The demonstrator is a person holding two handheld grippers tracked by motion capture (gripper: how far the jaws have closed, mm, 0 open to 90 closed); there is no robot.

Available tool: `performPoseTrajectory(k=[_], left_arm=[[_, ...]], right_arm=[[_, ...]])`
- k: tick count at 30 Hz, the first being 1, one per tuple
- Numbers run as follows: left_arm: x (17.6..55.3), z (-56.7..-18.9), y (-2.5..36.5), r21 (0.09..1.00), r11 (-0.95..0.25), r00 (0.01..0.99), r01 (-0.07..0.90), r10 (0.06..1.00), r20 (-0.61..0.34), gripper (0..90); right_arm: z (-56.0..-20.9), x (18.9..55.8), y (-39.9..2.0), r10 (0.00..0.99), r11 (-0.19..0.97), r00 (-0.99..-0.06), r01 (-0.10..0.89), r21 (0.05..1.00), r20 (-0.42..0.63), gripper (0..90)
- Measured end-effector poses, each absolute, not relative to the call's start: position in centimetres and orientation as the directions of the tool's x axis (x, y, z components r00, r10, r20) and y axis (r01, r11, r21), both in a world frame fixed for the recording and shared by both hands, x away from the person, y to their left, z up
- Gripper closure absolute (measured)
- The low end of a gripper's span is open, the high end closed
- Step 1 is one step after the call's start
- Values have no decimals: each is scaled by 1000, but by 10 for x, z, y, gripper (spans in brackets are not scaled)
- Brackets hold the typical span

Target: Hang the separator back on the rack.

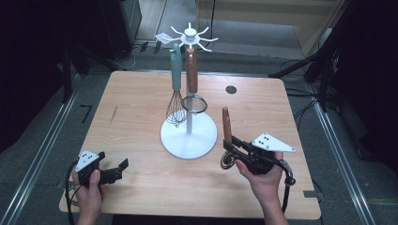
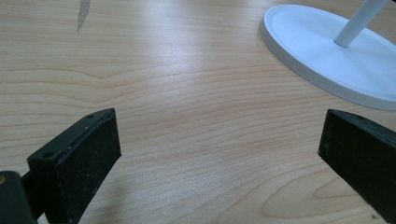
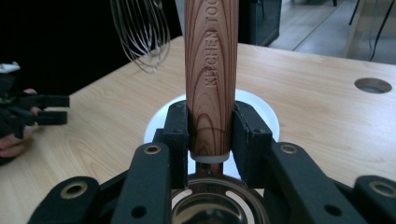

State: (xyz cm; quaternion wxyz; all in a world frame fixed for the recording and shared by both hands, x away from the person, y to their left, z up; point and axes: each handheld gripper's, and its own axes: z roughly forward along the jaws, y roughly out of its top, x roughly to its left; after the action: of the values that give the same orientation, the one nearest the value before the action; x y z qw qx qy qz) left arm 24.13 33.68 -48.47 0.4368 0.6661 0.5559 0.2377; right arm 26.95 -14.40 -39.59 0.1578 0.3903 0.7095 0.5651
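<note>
The right hand-held gripper [image 1: 233,151] is clamped on a wooden-handled metal utensil [image 1: 227,126], its jaws closed on the lower end of the handle just above the metal head (which looks like a slotted steel bowl in the right gripper view, though its full form is hidden). The handle [image 3: 211,70] stands upright between the jaws, its long axis near vertical and its free end uppermost.

The white hanging stand with radial hooks [image 1: 189,35] rises ahead and to the left of this gripper, its round white base [image 1: 176,140] just beside the held utensil. A teal-handled wire whisk [image 1: 176,89] and a brown-handled mesh strainer [image 1: 192,79] hang from it already. The hooks sit well above the handle's top.

The left hand-held gripper [image 1: 121,168] rests low over the light wood tabletop [image 1: 136,93], jaws apart and holding nothing, with the base ahead to its right.

Judgement: the right hand is the nearer and is the one loaded. The coming move turns on lifting the handle's top end up and left to a free hook.
</note>
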Motion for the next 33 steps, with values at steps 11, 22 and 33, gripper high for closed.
performPoseTrajectory(k=[11, 22, 33], left_arm=[[241, -485, 338, 845, 6, 273, 535, 945, -180, 0], [240, -485, 338, 845, 3, 275, 534, 945, -177, 0], [239, -485, 338, 846, 3, 281, 533, 942, -181, 0]], right_arm=[[-377, 263, -139, 733, 37, -653, 318, 947, 191, 709], [-361, 268, -128, 705, 10, -685, 270, 963, 185, 709], [-348, 278, -116, 704, -6, -691, 222, 975, 162, 709]])
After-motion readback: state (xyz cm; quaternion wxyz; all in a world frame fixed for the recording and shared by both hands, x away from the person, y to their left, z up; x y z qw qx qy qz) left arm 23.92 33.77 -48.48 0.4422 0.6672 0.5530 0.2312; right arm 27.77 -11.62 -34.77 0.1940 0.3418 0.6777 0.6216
